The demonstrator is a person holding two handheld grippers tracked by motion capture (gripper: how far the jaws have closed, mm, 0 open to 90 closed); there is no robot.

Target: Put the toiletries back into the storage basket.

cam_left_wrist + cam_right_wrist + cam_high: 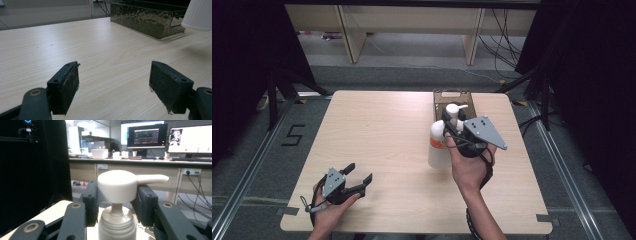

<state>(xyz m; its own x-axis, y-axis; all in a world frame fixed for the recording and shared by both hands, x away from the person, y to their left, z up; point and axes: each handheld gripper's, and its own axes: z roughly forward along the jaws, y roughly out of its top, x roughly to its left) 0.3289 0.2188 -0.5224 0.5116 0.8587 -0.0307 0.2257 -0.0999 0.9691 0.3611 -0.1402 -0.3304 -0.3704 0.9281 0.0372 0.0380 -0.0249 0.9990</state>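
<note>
A white pump bottle (437, 146) with an orange label hangs upright over the right half of the wooden table (377, 135), its base (198, 13) a little above the surface. My right gripper (454, 123) is shut on the bottle's pump head (117, 185), one black jaw on each side, the spout pointing right in the right gripper view. My left gripper (360, 176) rests low near the table's front left corner. It is open, its pads (70, 85) wide apart over bare wood with nothing between them.
A dark shallow tray (452, 95) lies at the back of the table just behind the bottle, its wall (147, 18) plain in the left gripper view. Desks, monitors and cables stand beyond the table. Black curtains hang at both sides.
</note>
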